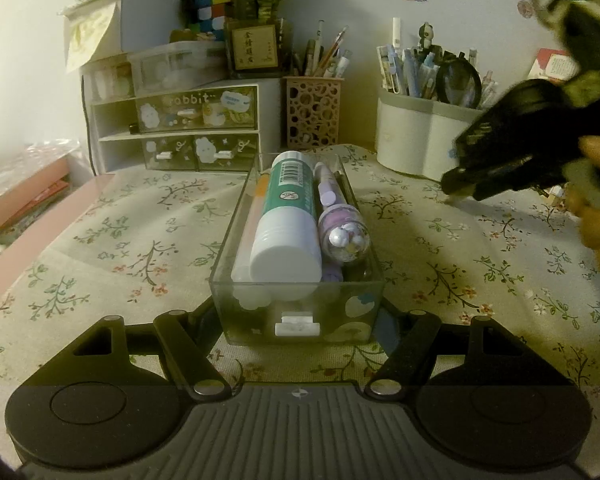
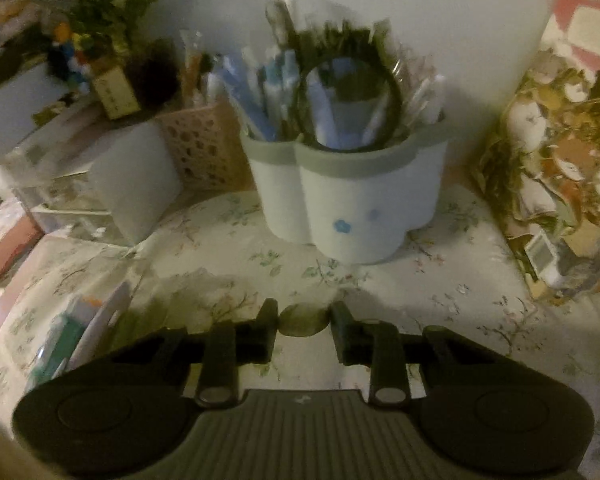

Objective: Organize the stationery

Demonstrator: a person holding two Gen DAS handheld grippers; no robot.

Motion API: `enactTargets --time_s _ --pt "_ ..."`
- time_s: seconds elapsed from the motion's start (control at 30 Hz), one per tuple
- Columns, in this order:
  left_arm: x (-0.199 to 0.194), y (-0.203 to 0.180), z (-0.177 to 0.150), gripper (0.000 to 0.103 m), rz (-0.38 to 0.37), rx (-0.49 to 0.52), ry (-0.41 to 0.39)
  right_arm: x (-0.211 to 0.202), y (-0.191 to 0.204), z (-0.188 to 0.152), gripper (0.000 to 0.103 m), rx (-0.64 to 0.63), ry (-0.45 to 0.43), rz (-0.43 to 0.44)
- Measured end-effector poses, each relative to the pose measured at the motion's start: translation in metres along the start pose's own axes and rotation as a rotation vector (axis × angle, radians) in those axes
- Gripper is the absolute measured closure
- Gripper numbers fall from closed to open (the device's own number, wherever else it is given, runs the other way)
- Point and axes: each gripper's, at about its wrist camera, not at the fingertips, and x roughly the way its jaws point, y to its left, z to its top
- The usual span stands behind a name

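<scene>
A clear plastic drawer (image 1: 300, 312) lies on the floral tablecloth, held between the fingers of my left gripper (image 1: 300, 320), which is shut on its sides. Inside lie a green-and-white glue stick (image 1: 288, 216), a purple pen with a clear charm dome (image 1: 342, 232) and other pens. My right gripper (image 2: 305, 326) is open and empty, hovering low over the cloth in front of a white flower-shaped pen holder (image 2: 352, 204). It shows in the left wrist view (image 1: 460, 188) at the right, blurred. The drawer's corner shows in the right wrist view (image 2: 72, 344).
A white drawer cabinet (image 1: 180, 132) with "rabbit" drawers stands at the back left, with one empty slot. A perforated pink pen cup (image 1: 312, 112) and the white pen holder (image 1: 420, 136) stand behind the drawer. A patterned box (image 2: 560, 184) is at the right.
</scene>
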Motion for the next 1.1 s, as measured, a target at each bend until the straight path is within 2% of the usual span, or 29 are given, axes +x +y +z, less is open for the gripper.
enactTargets --time_s 0.13,0.23,0.37,0.53,0.8,0.93,1.1 --pt "0.000 0.000 0.000 0.031 0.000 0.000 0.000 -0.022 0.000 -0.012 0.067 -0.064 -0.036 0.056" --pt "0.000 0.000 0.000 0.031 0.001 0.001 0.000 -0.032 0.006 -0.019 0.067 -0.136 -0.073 0.067" --pt "0.000 -0.001 0.000 0.031 0.000 0.001 0.000 -0.040 0.007 -0.028 0.067 -0.165 -0.092 0.077" --pt "0.000 -0.001 0.000 0.031 0.000 0.001 0.000 -0.038 0.005 -0.030 0.067 -0.141 -0.068 0.077" --pt "0.000 -0.001 0.000 0.031 0.001 0.002 0.000 -0.043 -0.001 0.001 0.068 0.072 -0.059 0.240" --pt "0.000 -0.001 0.000 0.031 0.000 0.002 0.000 -0.040 0.015 0.017 0.068 0.103 -0.064 0.325" --pt "0.000 -0.001 0.000 0.031 0.000 0.002 0.000 -0.030 0.038 0.031 0.068 0.101 -0.070 0.369"
